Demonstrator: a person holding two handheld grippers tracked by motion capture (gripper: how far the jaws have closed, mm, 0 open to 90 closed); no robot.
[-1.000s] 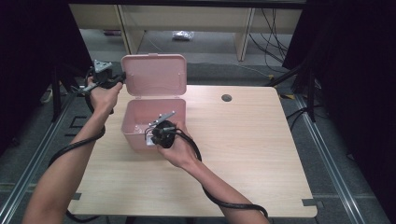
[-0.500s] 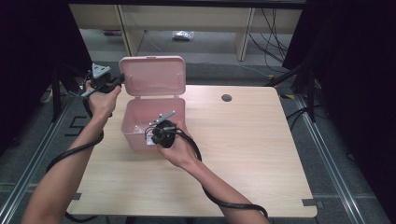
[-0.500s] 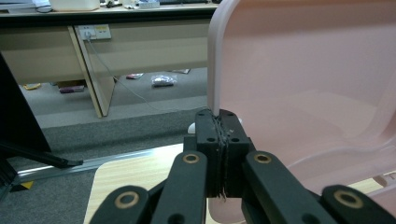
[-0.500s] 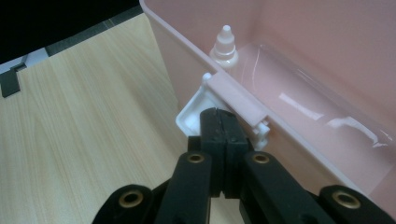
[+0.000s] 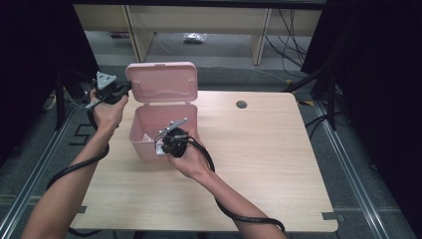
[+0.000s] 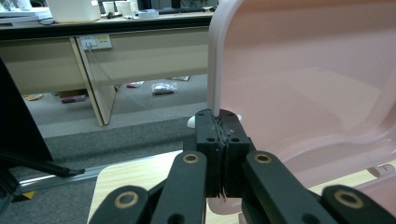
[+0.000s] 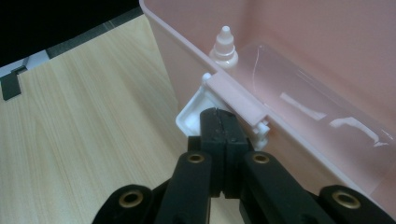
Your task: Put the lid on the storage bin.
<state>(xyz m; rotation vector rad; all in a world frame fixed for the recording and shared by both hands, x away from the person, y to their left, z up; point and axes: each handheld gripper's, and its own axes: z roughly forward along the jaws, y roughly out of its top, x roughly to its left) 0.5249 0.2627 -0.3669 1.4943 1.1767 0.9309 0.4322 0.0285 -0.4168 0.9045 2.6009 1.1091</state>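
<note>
Two grippers, both w/ jaws pressed together. Left gripper [image 6: 219, 140]: jaws clamped on the thin edge of the pink lid [image 6: 308, 79], which stands upright and open; the rim runs up from between the pads. In the high view the left gripper [image 5: 118, 92] sits at the lid's [image 5: 161, 82] left edge, held up off the table [image 5: 278, 164], cable trailing down along the forearm.

Right gripper [image 7: 219, 123]: jaws closed on the white latch [image 7: 191, 114] at the front wall of the pink box [image 7: 299, 107], just below the rim tab. Whether the pads pinch the latch or just touch it, can't tell for sure, but they meet right on it. Inside the box, near the wall, a small white dropper bottle [image 7: 224, 46] stands upright.

High view: right gripper [image 5: 171, 142] at the box's [image 5: 144, 129] front side, hand behind it. Box sits on the table's left-rear part, lid hinged at the far side. Round cable hole [image 5: 242, 104] in the tabletop, well apart to the right.
</note>
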